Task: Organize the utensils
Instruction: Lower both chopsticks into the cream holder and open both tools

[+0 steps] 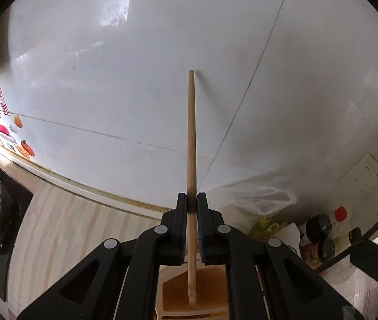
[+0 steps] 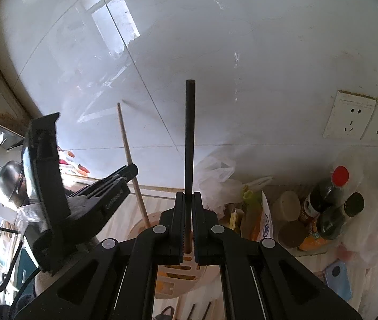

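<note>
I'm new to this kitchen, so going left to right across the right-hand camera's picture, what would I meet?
Steel pot → left gripper → wooden chopstick → dark chopstick → white plastic bag → red-capped bottle → wall sockets.

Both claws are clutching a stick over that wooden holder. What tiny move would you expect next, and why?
Probably the left gripper lowers slightly, then lets go: its light wooden chopstick already has its lower end in the wooden utensil holder. The right gripper grips a dark chopstick.

Left tongs (image 1: pixel 192 200) clamped, right tongs (image 2: pixel 188 197) clamped, both angled downward.
</note>
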`<state>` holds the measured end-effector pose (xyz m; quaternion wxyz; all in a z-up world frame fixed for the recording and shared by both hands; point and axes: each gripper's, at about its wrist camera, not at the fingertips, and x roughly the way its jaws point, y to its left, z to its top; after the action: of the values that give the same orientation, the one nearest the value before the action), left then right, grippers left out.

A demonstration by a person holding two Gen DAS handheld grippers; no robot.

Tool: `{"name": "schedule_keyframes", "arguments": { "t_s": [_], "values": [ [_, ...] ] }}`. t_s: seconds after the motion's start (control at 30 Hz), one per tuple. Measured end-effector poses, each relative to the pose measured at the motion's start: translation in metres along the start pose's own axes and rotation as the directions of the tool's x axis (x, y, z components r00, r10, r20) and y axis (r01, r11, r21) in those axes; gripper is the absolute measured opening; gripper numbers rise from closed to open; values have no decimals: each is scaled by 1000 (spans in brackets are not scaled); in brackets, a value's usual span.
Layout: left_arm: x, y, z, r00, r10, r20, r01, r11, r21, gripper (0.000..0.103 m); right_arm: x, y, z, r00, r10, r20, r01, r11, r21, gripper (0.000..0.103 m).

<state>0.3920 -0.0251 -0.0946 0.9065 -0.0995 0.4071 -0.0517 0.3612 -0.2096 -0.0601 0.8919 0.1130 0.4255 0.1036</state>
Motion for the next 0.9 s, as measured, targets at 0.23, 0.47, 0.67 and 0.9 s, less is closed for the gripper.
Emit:
{"name": "schedule_keyframes", "arguments": {
  "t_s": [0.23, 0.47, 0.67, 0.9],
  "values": [
    [-8, 2, -14, 998, -35, -54, 38, 998, 49, 5, -3, 1, 0, 1000, 12, -18, -12, 1000, -5, 5],
    [-46, 5, -22, 997, -8, -79, 17, 994, 110, 64, 11, -6, -2, 993, 54, -105, -50, 998, 38, 22],
    [-99, 30, -50, 999, 30, 29, -32, 997, 76, 103, -18, -23, -18, 999, 9, -32, -6, 996, 89, 61],
    [-94, 49, -122, 993, 112, -48, -107, 990, 91, 103, -28, -61, -90, 999, -52, -5, 52, 981, 188, 97]
  ]
}}
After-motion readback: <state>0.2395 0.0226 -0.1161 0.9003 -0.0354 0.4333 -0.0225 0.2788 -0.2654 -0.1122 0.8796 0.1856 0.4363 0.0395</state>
